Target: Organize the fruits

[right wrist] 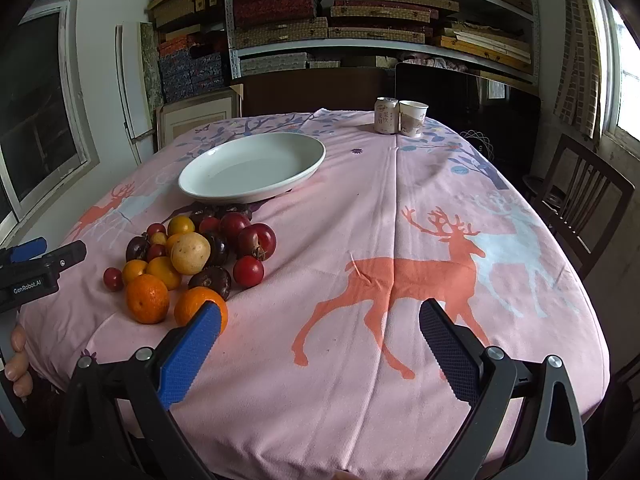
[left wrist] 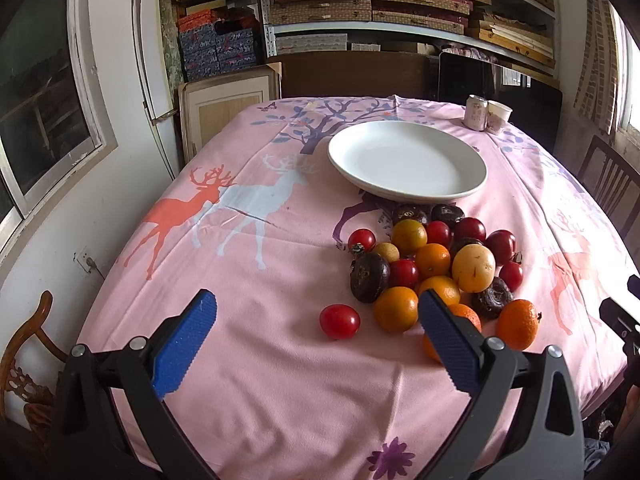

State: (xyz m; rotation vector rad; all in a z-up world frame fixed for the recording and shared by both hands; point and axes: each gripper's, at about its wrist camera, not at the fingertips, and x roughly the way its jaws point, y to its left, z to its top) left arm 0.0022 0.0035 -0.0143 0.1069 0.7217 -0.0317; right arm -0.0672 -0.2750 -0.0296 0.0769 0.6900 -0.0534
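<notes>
Left wrist view first: our left gripper [left wrist: 316, 320] hangs low over the tablecloth [left wrist: 256, 360] with its blue pads spread wide and nothing between them. A lone cherry tomato [left wrist: 339, 321] sits just beyond the gap, a little right of its centre line, apart from the heap. Further right lies the fruit pile [left wrist: 436, 264]: small oranges, more red tomatoes, dark purplish fruits and one pale yellow round fruit [left wrist: 473, 268], all touching or nearly so. None of them has a long axis to speak of, so we judge the approach angle matters little. Behind the pile stands the white plate [left wrist: 408, 162], empty, its near rim right against the farthest dark fruits.

Right wrist view: our right gripper [right wrist: 320, 320] is likewise spread wide and holds nothing. It faces bare cloth and a printed deer; the pile lies off to its left, with one orange [right wrist: 198, 306] partly hidden behind the left pad. The plate [right wrist: 252, 168] sits beyond the pile.

We judge the left gripper nearer and better lined up, the stray tomato being the easiest first pick.
</notes>
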